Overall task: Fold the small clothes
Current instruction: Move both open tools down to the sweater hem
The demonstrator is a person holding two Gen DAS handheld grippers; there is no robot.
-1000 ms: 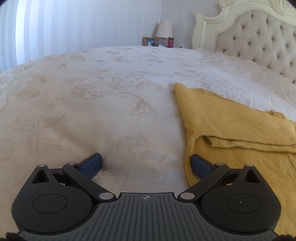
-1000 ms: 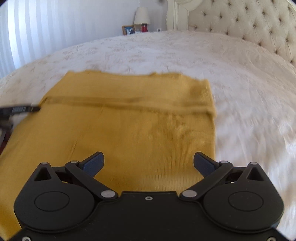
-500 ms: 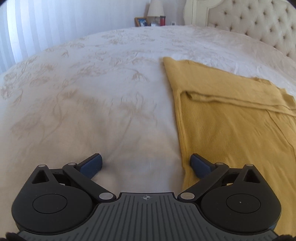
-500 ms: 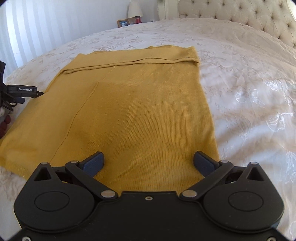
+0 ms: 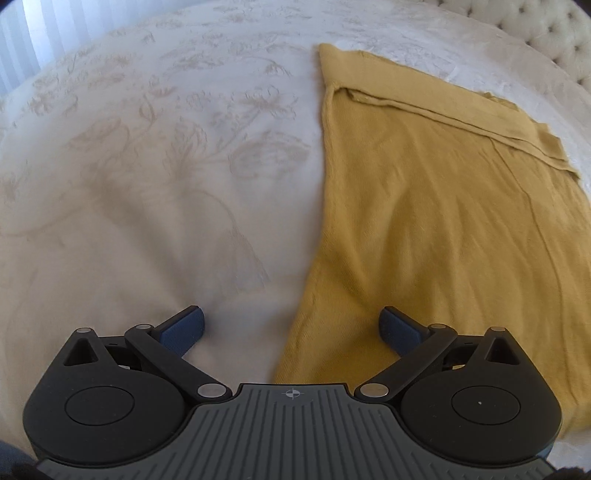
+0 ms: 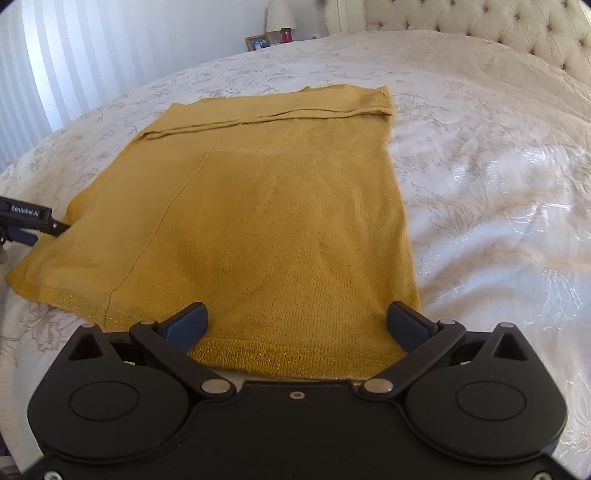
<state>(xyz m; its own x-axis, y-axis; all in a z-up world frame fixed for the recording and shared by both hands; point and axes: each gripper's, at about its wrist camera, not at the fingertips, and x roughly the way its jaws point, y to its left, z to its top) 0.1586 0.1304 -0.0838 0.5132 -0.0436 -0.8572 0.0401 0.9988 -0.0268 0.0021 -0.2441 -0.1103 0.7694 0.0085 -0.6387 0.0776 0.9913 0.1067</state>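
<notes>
Currently, the mustard-yellow knit garment (image 6: 266, 206) lies flat on the cream floral bedspread (image 6: 480, 155), with a narrow band folded over along its far edge and a glittering hem along its near edge.

The right gripper (image 6: 297, 319) is positioned low at the near hem, with its fingers spread wide apart. The blue pads (image 6: 188, 321) sit over the fabric at either side of the hem section; whether they touch the knit cannot be determined.

The left gripper (image 5: 291, 325) is positioned at the garment's left side edge, fingers likewise spread wide. Its left pad is over bare bedspread (image 5: 147, 184); its right pad is over the garment (image 5: 443, 203). The side edge passes between the two fingers. Nothing is clamped in either gripper.

In the right wrist view, the tip of the left gripper (image 6: 26, 218) shows at the garment's left border. A tufted headboard (image 6: 480, 29) stands at the far end of the bed, with a lamp (image 6: 280, 16), a picture frame (image 6: 258, 42) and a red candle jar (image 6: 286, 36) beside it.
</notes>
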